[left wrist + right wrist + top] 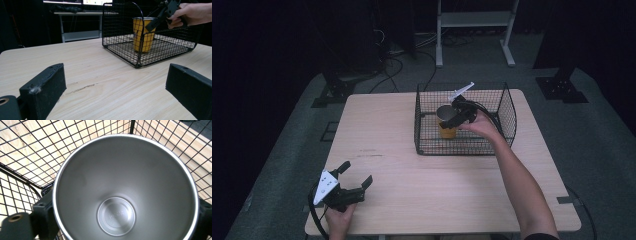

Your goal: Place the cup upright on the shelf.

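A yellow cup (pixel 447 131) with a bare steel inside (pixel 125 195) stands upright in a black wire basket (pixel 508 107) at the far middle of the wooden table (pixel 412 195). My right gripper (pixel 447 120) reaches down into the basket, its two jaws pressed against opposite sides of the cup just under the rim. In the left gripper view the cup (pixel 143 37) rests on the basket (pixel 120 25) floor with the right gripper (pixel 150 25) across its top. My left gripper (pixel 357 173) lies near the table's front left corner, jaws wide apart and empty.
The basket's wire walls (pixel 25 145) close in around the cup on all sides. Beyond the table stand a white metal frame (pixel 474 20) and cables on a grey floor. A faint scratch (pixel 80 88) marks the wood ahead of the left gripper.
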`<state>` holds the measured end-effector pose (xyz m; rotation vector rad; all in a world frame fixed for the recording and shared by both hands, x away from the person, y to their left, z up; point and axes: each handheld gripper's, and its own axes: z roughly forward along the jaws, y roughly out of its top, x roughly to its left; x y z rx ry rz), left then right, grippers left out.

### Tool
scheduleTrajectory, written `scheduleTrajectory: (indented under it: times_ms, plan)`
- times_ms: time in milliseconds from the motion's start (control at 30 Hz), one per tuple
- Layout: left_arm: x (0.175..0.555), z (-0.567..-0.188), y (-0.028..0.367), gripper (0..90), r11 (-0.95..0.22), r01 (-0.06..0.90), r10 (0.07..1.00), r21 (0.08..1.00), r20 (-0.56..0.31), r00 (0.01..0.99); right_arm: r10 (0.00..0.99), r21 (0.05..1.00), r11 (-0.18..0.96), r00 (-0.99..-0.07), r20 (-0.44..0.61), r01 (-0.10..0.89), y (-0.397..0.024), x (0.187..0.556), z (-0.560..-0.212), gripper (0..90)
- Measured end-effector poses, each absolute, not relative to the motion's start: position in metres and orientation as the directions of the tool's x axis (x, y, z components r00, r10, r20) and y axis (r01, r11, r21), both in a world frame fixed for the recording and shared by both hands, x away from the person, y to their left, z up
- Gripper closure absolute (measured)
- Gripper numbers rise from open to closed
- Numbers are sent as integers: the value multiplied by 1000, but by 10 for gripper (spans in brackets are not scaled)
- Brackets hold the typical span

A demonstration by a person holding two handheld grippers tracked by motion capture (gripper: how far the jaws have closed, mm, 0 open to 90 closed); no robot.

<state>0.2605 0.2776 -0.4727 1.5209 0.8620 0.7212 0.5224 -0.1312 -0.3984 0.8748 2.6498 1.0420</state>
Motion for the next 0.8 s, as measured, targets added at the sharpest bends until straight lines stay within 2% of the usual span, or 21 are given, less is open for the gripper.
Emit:
scheduleTrajectory:
  times_ms: [367, 800]
  plan:
    - [261, -473, 277, 22, -41, 120, 844, 992, -30, 535, 583, 682, 574, -811, 49, 454, -132, 519, -394, 39]
    - [261, -473, 277, 22, -45, 121, 846, 992, -26, 533, 603, 758, 479, -794, 82, 442, -147, 516, -372, 30]
